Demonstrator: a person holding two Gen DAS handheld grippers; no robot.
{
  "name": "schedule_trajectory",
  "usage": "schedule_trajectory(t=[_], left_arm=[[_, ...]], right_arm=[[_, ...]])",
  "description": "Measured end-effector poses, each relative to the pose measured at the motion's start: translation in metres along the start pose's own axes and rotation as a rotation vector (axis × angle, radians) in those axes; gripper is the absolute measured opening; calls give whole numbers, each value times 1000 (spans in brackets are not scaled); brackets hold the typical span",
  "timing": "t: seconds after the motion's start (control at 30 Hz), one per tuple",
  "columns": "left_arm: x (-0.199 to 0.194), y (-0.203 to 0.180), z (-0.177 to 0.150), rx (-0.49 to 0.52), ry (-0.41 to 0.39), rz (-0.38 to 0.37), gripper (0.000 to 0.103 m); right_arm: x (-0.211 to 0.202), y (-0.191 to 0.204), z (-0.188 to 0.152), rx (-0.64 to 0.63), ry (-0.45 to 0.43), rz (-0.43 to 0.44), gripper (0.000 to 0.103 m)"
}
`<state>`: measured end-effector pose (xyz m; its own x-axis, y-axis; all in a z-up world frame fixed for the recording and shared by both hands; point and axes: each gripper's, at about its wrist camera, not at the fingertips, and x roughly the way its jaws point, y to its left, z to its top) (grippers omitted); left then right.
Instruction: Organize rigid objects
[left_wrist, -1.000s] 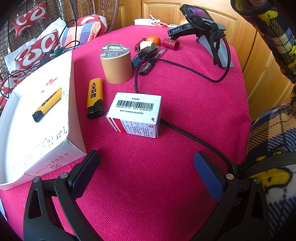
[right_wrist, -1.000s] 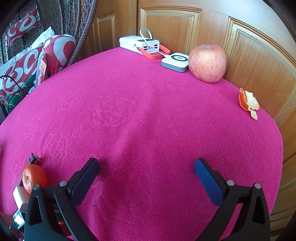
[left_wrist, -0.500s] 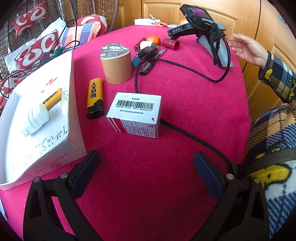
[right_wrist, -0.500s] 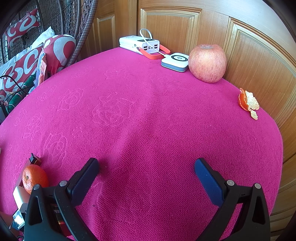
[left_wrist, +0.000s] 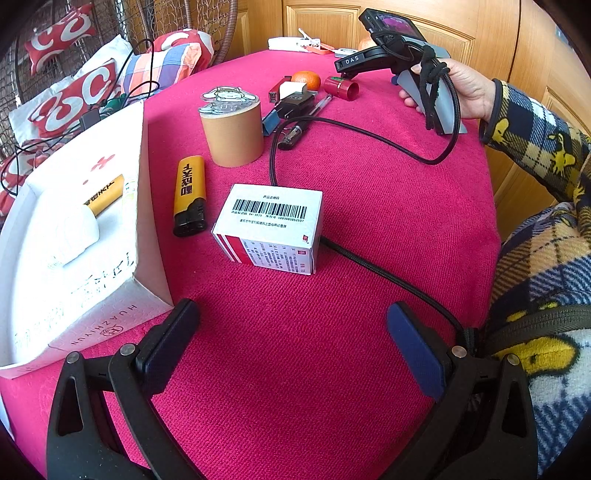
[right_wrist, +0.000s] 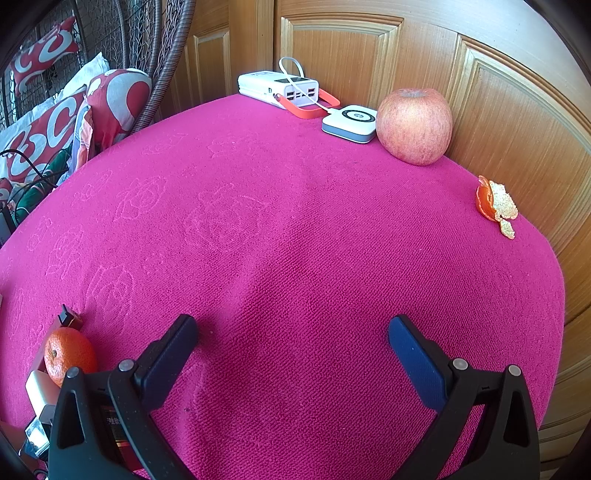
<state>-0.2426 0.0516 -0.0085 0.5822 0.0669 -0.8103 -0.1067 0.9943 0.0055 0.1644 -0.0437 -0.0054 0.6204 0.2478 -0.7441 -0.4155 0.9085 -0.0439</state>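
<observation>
My left gripper (left_wrist: 291, 328) is open and empty, low over the pink tablecloth. Ahead of it sits a white and red medicine box (left_wrist: 271, 227), a yellow lighter (left_wrist: 189, 194) and a tan tape roll (left_wrist: 232, 133). A white open box (left_wrist: 70, 236) at the left holds another yellow lighter (left_wrist: 103, 194) and a white object (left_wrist: 75, 232). My right gripper (right_wrist: 291, 332) is open and empty over bare cloth. A person's hand (left_wrist: 458, 88) holds the right gripper's grip at the far right.
A tangerine (left_wrist: 306, 79), red cap (left_wrist: 341, 88), pens and small items lie at the back. A black cable (left_wrist: 369, 258) runs across the cloth. In the right wrist view stand an apple (right_wrist: 413, 125), power bank (right_wrist: 280, 88), white charger (right_wrist: 351, 122) and peel (right_wrist: 495, 205).
A white object has appeared in the white box. A hand came in from the right and took hold of the right gripper's grip. Both grippers stayed still.
</observation>
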Motion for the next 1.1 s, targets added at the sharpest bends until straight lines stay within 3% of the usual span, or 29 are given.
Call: schedule_trajectory(t=[0.4,0.5,0.57,0.63,0.7,0.77,0.87,0.9,1.0,1.03,1.1], left_arm=[[-2,-1,0,-9,2,12,103],[-17,-4,-2,-32,-43,33,99],[-38,-3,-1,-64,-130,-12,99],[-58,0,4,-88,-214,-62,99],[-66,2,14,-77,-265,-64,99],[-57,4,25,-50,-234,-31,99],[-31,5,35,-15,-153,-5,94],[-22,5,37,-8,-125,-3,85],[0,8,39,-10,-47,27,76],[6,10,38,-20,-28,29,63],[7,13,37,-27,-28,58,56]], right_arm=[[-2,-3,-1,9,-4,17,103],[-12,-16,-6,46,-29,107,103],[-26,-27,-13,69,-70,179,103],[-45,-37,-20,73,-145,263,103],[-69,-44,-25,57,-260,364,103],[-95,-47,-31,28,-387,451,103],[-126,-44,-33,-47,-465,533,103],[-135,-43,-34,-61,-487,553,103],[-152,-38,-32,-86,-521,587,103],[-152,-36,-29,-89,-517,590,103],[-154,-34,-26,-88,-501,622,103]])
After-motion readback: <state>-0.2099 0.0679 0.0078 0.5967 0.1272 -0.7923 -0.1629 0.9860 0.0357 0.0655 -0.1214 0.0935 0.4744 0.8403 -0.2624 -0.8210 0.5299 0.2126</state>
